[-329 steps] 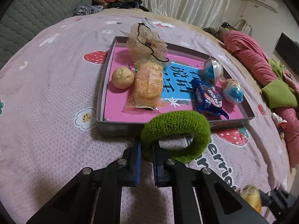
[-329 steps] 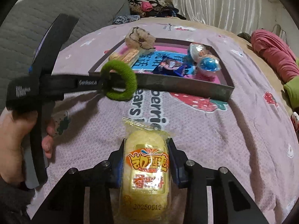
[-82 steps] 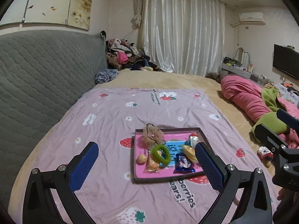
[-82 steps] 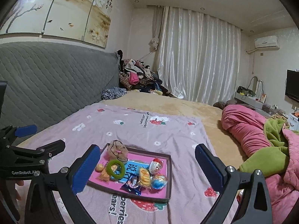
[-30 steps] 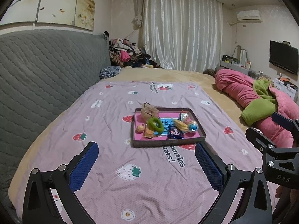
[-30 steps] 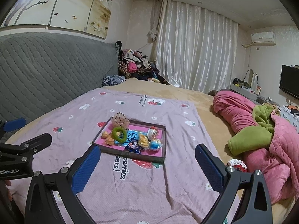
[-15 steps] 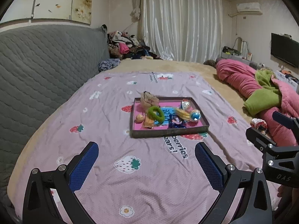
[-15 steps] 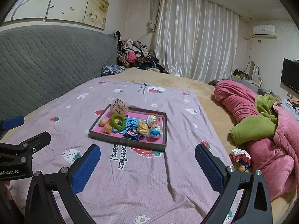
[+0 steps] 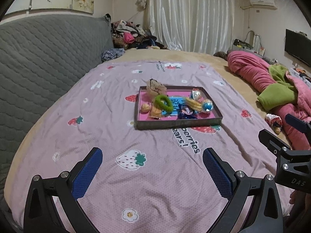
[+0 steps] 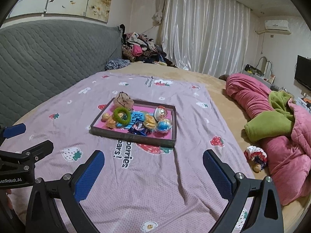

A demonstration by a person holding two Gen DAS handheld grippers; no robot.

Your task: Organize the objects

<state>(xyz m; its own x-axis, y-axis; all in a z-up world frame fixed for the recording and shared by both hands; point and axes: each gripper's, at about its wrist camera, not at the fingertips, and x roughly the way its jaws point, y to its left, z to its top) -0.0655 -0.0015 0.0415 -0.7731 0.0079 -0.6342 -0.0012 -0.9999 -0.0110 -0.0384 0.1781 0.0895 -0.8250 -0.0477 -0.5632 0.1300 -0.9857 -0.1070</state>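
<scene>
A shallow tray (image 9: 175, 123) (image 10: 136, 136) with a pink floor sits mid-bed on the lilac strawberry sheet. Inside lie a green fuzzy ring (image 9: 164, 102) (image 10: 122, 115), a beige scrunchie (image 9: 155, 89) (image 10: 123, 99), a round bun (image 9: 145, 108), a yellow snack pack (image 9: 193, 103) (image 10: 149, 123), a blue cookie pack (image 9: 185, 113) (image 10: 138, 127) and two foil balls (image 9: 208, 105) (image 10: 164, 125). My left gripper (image 9: 152, 171) is open and empty, well short of the tray. My right gripper (image 10: 153, 171) is open and empty too, equally far back.
A grey quilted headboard (image 9: 38, 58) runs along the left. Pink and green bedding (image 10: 272, 120) is heaped on the right, with a small toy (image 10: 255, 156) beside it. Clothes (image 10: 140, 50) pile up by the curtain. Bare sheet lies between both grippers and the tray.
Both grippers have let go of the green ring and the yellow snack, which now lie in the tray. Both pulled far back and opened wide; lately they tilted down slightly.
</scene>
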